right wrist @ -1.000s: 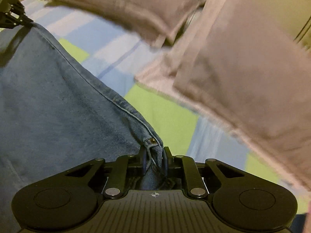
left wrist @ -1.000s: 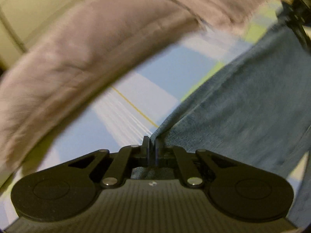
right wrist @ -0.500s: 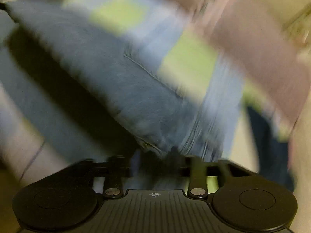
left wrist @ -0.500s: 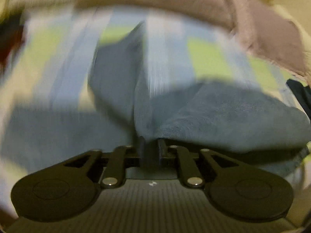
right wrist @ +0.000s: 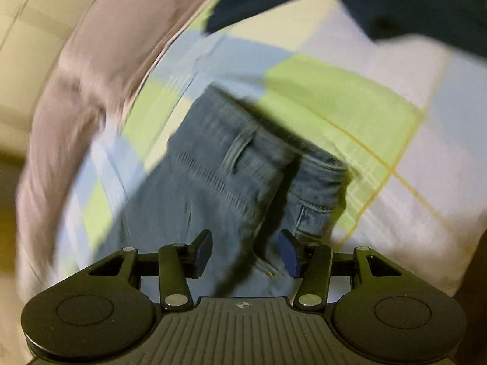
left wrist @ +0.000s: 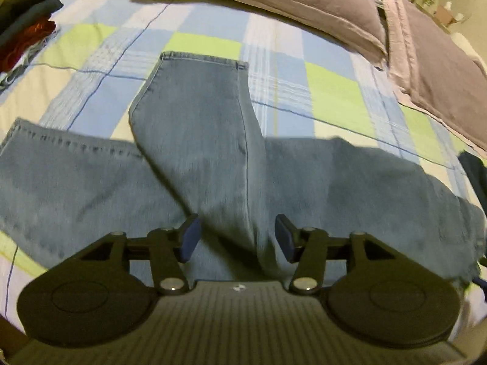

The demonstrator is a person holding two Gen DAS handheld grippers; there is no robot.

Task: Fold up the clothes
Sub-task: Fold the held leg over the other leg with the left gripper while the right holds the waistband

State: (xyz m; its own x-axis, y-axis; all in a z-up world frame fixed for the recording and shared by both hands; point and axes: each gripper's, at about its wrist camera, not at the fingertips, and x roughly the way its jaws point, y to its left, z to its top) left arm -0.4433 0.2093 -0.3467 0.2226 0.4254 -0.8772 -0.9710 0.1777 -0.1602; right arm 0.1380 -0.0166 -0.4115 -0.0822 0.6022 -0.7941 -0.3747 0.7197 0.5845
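Observation:
A pair of blue jeans (left wrist: pixel 197 140) lies on the checked bedspread (left wrist: pixel 328 91). One leg points away from me with its hem at the far end; the other leg stretches off to the left. My left gripper (left wrist: pixel 237 238) hovers over the crotch area, its jaws opening, and the denim lies below them untouched by the pads. In the blurred right wrist view the waistband (right wrist: pixel 243 164) with belt loops and a pocket lies ahead. My right gripper (right wrist: pixel 248 254) stands open above it, gripping nothing.
Mauve pillows (left wrist: pixel 334 9) line the far side of the bed. A stack of folded dark and red clothes (left wrist: pixel 24 27) sits at the far left. A dark garment (right wrist: pixel 380 3) lies beyond the waistband. A cream wall or headboard (right wrist: pixel 27 45) shows behind the pillows.
Both grippers were shut on the jeans and carried them across the bed. They have let go and stand open, and the jeans now lie spread on the bedspread.

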